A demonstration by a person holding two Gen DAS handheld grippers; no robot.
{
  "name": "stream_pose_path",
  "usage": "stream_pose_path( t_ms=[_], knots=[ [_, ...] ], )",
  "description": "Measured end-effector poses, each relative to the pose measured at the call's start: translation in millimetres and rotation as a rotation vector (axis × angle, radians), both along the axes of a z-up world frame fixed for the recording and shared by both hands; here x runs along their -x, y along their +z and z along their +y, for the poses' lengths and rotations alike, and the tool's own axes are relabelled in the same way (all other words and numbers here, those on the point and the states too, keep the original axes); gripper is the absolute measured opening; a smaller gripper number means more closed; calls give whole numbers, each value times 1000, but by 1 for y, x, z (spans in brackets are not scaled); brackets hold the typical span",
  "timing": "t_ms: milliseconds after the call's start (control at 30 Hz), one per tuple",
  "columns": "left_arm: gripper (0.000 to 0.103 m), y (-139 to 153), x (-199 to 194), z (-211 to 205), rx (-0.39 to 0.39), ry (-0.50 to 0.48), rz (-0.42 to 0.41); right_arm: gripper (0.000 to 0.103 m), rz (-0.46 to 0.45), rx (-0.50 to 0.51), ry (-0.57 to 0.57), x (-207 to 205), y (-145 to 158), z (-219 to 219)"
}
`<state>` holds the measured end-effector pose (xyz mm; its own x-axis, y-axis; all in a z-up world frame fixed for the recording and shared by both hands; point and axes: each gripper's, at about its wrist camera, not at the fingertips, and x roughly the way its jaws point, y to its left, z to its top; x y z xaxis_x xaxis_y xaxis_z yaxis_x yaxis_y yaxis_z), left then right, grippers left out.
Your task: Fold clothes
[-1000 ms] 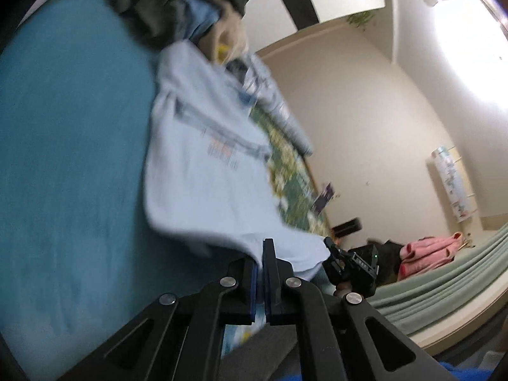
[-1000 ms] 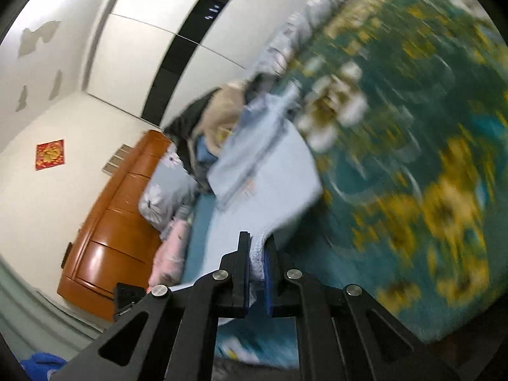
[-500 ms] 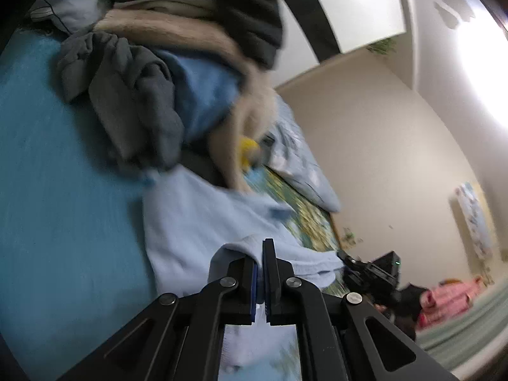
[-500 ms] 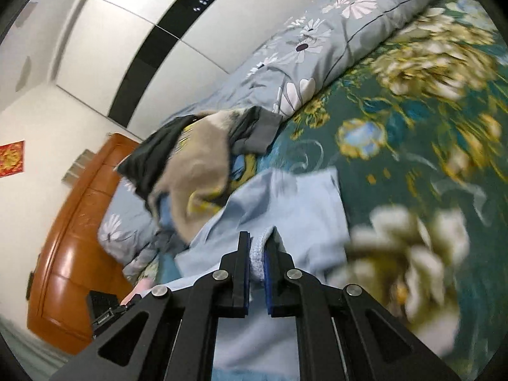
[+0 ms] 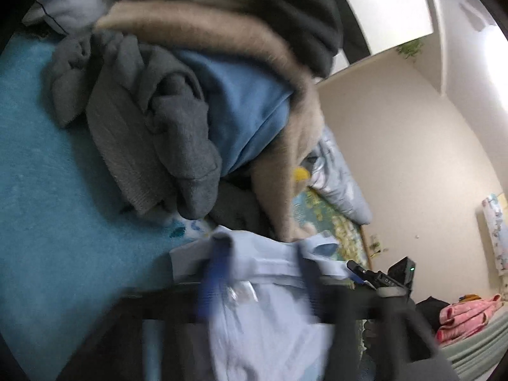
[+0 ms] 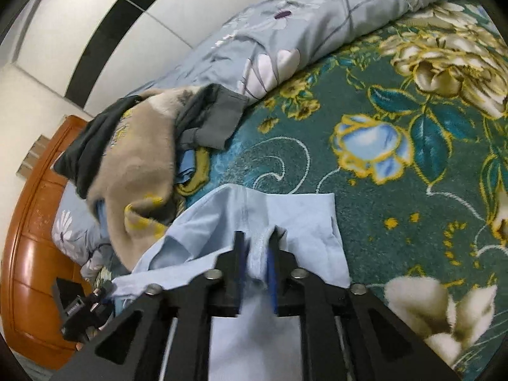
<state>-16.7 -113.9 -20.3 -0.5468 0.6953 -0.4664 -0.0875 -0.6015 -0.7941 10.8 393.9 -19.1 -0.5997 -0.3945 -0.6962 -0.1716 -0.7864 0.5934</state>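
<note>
A light blue shirt (image 6: 285, 222) lies folded on the flowered teal blanket (image 6: 397, 206), just in front of a heap of clothes. My right gripper (image 6: 256, 243) stands over the shirt's near fold. Its jaws are opening, and a ridge of the cloth still stands loose between the pads. In the left wrist view the left gripper (image 5: 260, 254) is blurred. Its jaws are opening wide over the same shirt (image 5: 270, 317), with cloth between them but not pinched. Each view shows the other gripper low at the side.
The heap (image 5: 190, 111) holds a beige fuzzy sweater (image 6: 143, 165), grey knitwear, a blue garment and a black one. A grey floral quilt (image 6: 301, 31) runs along the wall. A wooden headboard (image 6: 31, 238) stands at the left. Pink cloth (image 5: 463, 314) lies across the room.
Both grippers carried the shirt's edge across the bed toward the clothes heap, doubling the shirt over. Both were shut on the cloth; now their jaws have parted.
</note>
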Motion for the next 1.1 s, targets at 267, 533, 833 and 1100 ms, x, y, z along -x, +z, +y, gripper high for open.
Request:
stream_pose_path(
  t_ms=[267, 533, 833, 1100],
  knots=[
    [69, -11, -85, 12, 169, -74, 31, 39, 15, -5, 43, -81, -6, 20],
    [45, -30, -109, 53, 251, -180, 16, 39, -9, 69, 83, -123, -30, 14],
    [9, -15, -138, 39, 255, -212, 88, 4, 0, 36, 113, -135, -22, 4],
    [8, -29, -147, 17, 285, -168, 1, 3, -12, 21, 59, -140, -25, 14]
  ],
)
